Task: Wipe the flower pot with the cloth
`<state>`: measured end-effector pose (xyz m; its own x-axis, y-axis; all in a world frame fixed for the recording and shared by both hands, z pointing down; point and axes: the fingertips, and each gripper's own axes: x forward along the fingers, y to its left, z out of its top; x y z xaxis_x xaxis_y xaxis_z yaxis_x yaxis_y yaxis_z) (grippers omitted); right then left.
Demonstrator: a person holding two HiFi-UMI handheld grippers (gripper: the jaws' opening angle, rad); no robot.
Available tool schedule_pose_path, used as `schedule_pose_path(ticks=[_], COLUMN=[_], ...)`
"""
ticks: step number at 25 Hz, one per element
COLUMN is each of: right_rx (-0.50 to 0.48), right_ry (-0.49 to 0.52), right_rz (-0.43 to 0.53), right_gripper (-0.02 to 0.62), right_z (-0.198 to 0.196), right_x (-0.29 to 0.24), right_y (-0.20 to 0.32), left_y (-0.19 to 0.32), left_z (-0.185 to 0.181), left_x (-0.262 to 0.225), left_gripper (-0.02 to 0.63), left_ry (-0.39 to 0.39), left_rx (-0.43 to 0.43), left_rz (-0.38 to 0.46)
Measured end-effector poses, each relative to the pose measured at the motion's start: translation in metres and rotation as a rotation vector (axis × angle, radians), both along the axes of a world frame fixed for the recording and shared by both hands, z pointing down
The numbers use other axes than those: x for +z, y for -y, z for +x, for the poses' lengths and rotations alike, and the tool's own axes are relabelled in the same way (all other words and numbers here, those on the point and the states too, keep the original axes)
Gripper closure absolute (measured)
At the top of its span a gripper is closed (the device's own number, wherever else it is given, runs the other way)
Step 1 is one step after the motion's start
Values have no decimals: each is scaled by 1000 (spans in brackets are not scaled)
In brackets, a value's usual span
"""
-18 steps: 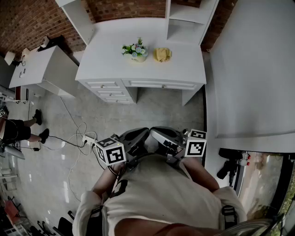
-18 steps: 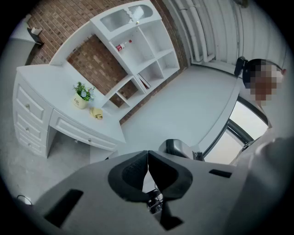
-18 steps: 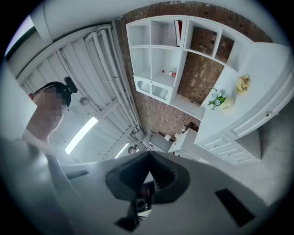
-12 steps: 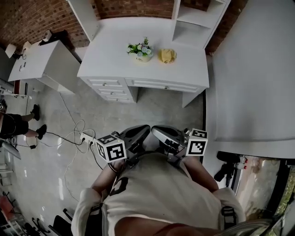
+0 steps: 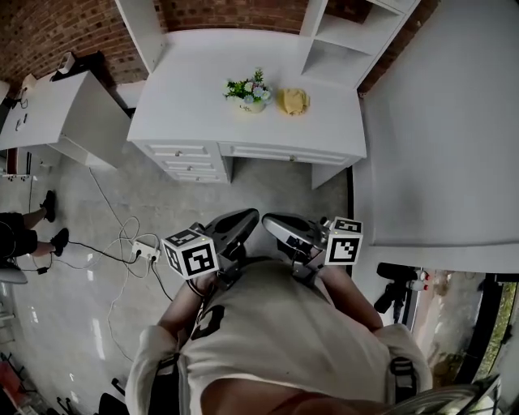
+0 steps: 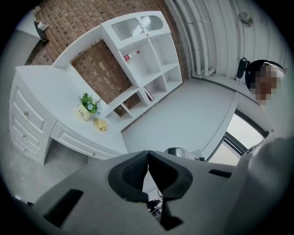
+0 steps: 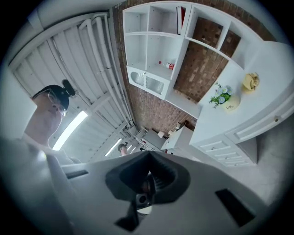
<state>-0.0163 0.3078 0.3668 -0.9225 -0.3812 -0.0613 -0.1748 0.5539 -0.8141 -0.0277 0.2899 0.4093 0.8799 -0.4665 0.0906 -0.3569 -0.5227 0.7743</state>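
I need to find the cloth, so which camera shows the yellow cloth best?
The head view: the cloth lies unobstructed on the white desk, seen from above. Both gripper views show it small and tilted beside the flower pot.

We see a bench (image 5: 186, 97) in smooth, matt white paint against a rough brick wall (image 5: 219, 14). The floor (image 5: 81, 300) is polished and glossy. The cloth (image 5: 293, 100) looks soft and crumpled, the pot (image 5: 253, 104) smooth. The left gripper (image 6: 147, 155) and right gripper (image 7: 148, 157) look like matt grey plastic, their jaws lined dark and ribbed.
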Motion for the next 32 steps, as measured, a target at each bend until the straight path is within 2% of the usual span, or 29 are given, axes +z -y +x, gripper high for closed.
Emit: schedule_pose_path(ticks=[10,14,20,25,32], right_rx=[-43,-48,-96,-108,-78], right_ry=[-52,-74,-53,-34,3], right_rz=[-69,-88,-105,-107,-126], right_gripper=[584,584,584,584,584], right_z=[-68,-76,-87,-76,-29], right_x=[14,20,25,24,28], right_y=[28,39,63,91,144], left_y=[30,38,61,85,129], left_z=[-66,-76,-86,-75,-27], left_x=[12,19,22,18,17], left_gripper=[586,586,586,586,586], left_ry=[-41,-45,-21,13,90], left_rx=[-26,-43,-82,-96,-68], left_rz=[-39,-55,-55,-47,-36])
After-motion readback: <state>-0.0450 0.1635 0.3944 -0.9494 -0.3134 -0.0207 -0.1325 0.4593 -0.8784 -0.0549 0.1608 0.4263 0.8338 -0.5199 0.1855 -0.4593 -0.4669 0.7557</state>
